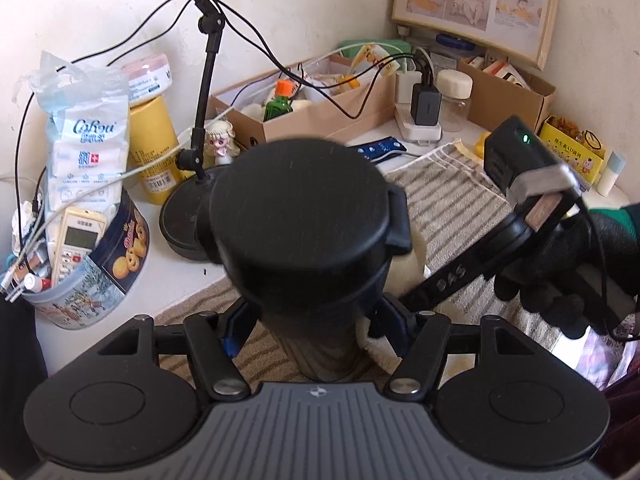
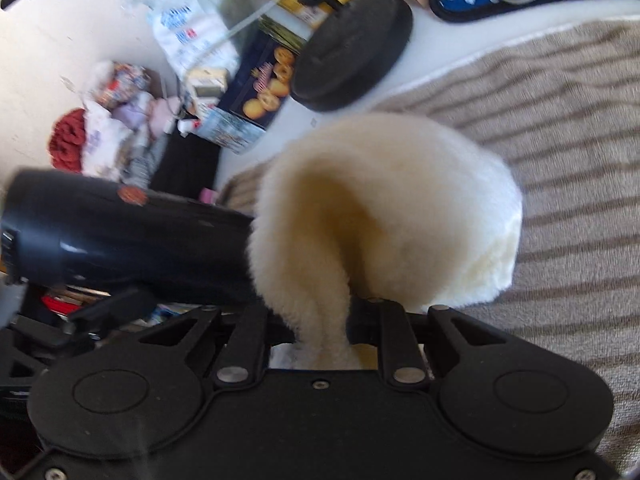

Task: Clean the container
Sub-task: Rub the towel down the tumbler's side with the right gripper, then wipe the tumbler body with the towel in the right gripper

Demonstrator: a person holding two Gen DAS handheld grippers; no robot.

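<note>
the left gripper (image 1: pixel 316 320) points steeply downward, its jaws clamped on both sides of a dark cylinder. the right gripper (image 2: pixel 324 328), angled downward too, pinches a fold of cream fleece between nearly closed jaws.

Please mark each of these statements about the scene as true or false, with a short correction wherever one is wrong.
1. The left tool grips a black lidded bottle. True.
2. The right tool is empty. False: it is shut on a fluffy cream cloth.
3. A striped towel covers the work surface. True.
4. The bottle's lid is off. False: the black lid is on.
5. The cookie tin holds a remote control. True.
6. The cloth is bright red. False: it is cream.
</note>
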